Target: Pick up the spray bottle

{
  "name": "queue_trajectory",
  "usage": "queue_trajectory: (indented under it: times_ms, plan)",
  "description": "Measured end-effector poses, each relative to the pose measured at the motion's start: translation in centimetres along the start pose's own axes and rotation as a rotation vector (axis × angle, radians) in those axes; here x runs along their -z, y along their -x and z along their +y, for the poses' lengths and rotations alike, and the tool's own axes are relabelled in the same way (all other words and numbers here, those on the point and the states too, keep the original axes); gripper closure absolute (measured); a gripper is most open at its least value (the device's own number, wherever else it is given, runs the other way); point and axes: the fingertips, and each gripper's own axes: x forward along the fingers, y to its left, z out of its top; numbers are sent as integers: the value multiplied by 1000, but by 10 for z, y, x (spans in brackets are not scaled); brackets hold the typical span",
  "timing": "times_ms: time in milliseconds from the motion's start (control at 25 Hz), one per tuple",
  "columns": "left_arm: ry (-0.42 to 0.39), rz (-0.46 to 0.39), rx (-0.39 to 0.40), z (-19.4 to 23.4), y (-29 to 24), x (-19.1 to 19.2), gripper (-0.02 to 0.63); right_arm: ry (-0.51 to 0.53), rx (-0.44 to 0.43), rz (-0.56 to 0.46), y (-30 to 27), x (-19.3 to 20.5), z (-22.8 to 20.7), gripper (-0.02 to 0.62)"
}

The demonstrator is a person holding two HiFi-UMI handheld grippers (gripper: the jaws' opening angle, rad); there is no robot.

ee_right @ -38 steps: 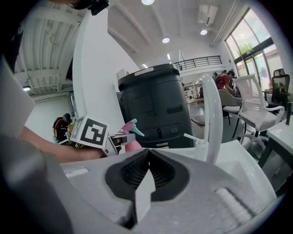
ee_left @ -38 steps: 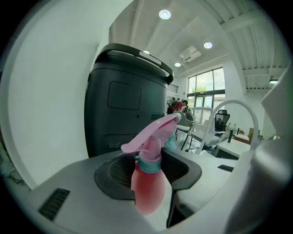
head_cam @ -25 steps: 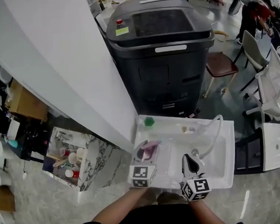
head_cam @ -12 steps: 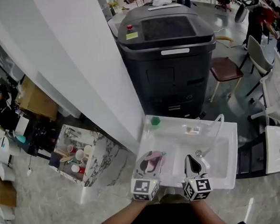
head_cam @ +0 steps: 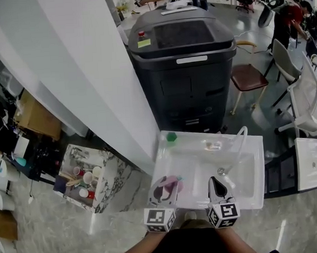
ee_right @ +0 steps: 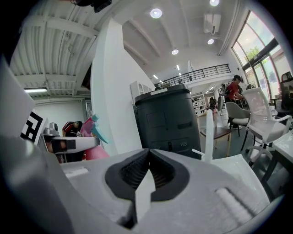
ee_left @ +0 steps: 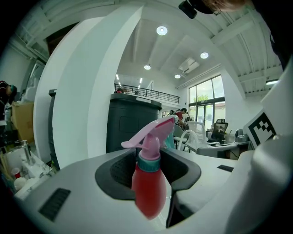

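The spray bottle (ee_left: 149,187) has a red body, a teal collar and a pink trigger head. My left gripper (ee_left: 153,162) is shut on it around the upper body and holds it upright, off the sink. In the head view the bottle (head_cam: 172,180) shows as a pink shape between the jaws of the left gripper (head_cam: 164,188), over the sink's near left corner. Beside it, my right gripper (head_cam: 217,185) is shut with nothing in it. In the right gripper view the right gripper (ee_right: 147,160) has its pads meeting, and the bottle (ee_right: 91,137) appears at the left.
A white sink (head_cam: 250,165) with a curved faucet (head_cam: 239,142) lies below both grippers, a small green item (head_cam: 171,137) on its far rim. A large black machine (head_cam: 187,67) stands behind it, a white wall (head_cam: 85,79) to the left, chairs (head_cam: 303,102) to the right.
My left gripper has drawn back toward me with the spray bottle, lifting it off the sink's left side. The right gripper has stayed shut and barely shifted.
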Motion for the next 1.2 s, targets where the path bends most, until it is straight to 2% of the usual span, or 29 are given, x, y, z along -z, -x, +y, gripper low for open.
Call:
queue_trajectory:
  times_ms: [360,600,1200]
  plan:
    - [20,-21,13,35,17,-22,434,42,92,-30,5,-22,1,597]
    - [-1,-37,40,61,23,-32,434,46,140,-46,3,-32,13,597]
    - [-8,-10,114,85,27,-14,434,74,190,-36,6,-30,51,598]
